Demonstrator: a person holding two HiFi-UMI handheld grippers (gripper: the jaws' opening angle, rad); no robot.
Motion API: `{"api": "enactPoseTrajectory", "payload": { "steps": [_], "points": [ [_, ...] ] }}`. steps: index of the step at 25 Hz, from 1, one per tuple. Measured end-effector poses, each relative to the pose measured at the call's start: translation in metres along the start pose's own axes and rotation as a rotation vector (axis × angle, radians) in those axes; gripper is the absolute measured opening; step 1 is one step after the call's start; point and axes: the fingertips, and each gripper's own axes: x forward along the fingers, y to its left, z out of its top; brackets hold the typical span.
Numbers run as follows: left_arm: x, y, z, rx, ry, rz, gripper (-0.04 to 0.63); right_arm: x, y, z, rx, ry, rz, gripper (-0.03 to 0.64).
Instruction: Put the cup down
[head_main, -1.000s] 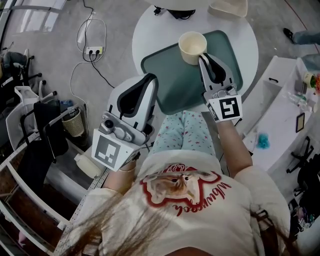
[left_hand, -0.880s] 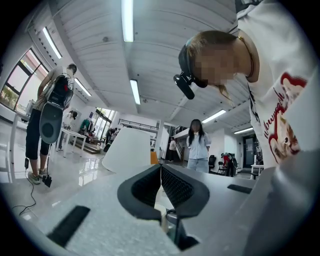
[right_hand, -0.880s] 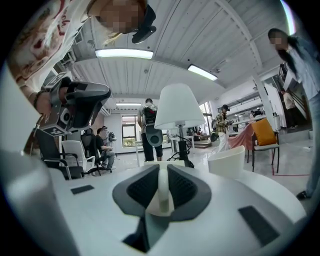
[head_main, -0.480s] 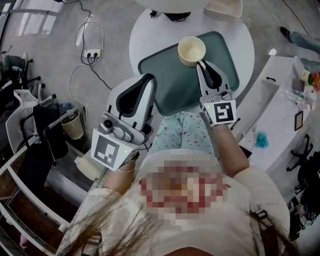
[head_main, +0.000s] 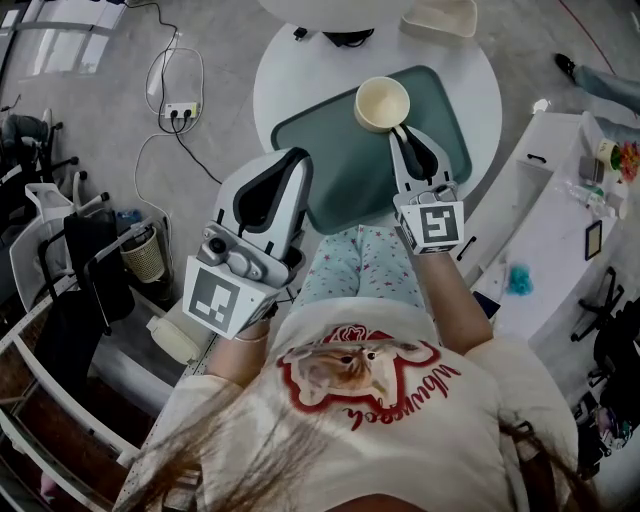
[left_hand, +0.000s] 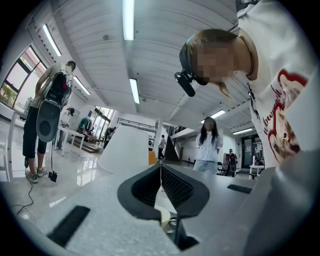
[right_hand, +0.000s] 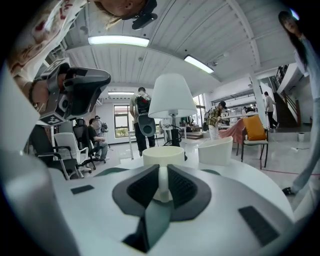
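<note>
A cream cup stands upright over the far part of a green tray on the round white table. My right gripper reaches in from the near right and is shut on the cup's handle. In the right gripper view the white handle sits between the dark pads, with the cup just beyond the right gripper. Whether the cup's base touches the tray I cannot tell. My left gripper hovers over my lap, left of the tray; the left gripper has its jaws pressed together with nothing between them.
A white tub and a lamp's dark base stand at the table's far edge; the lamp rises behind the cup. A white shelf unit is close on the right. Cables and a power strip lie on the floor to the left.
The right gripper and cup have shifted slightly left in the head view, together with the table. The grip on the handle is unchanged, and the left gripper has stayed still.
</note>
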Motion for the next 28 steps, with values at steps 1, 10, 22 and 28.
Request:
{"api": "enactPoseTrajectory", "payload": {
  "steps": [1, 10, 22, 28],
  "points": [
    [0.001, 0.000, 0.001, 0.001, -0.001, -0.001, 0.017, 0.000, 0.000, 0.000, 0.000, 0.003, -0.001, 0.063],
    [0.006, -0.006, 0.001, 0.004, -0.001, -0.007, 0.017, 0.000, 0.000, -0.003, 0.006, 0.019, 0.001, 0.063],
    [0.007, -0.009, 0.004, 0.018, 0.000, -0.018, 0.017, -0.003, 0.004, 0.005, -0.029, 0.033, 0.070, 0.066],
    [0.011, -0.016, 0.010, 0.020, -0.012, -0.037, 0.017, -0.014, 0.005, 0.057, -0.061, -0.062, 0.069, 0.066]
  ]
}}
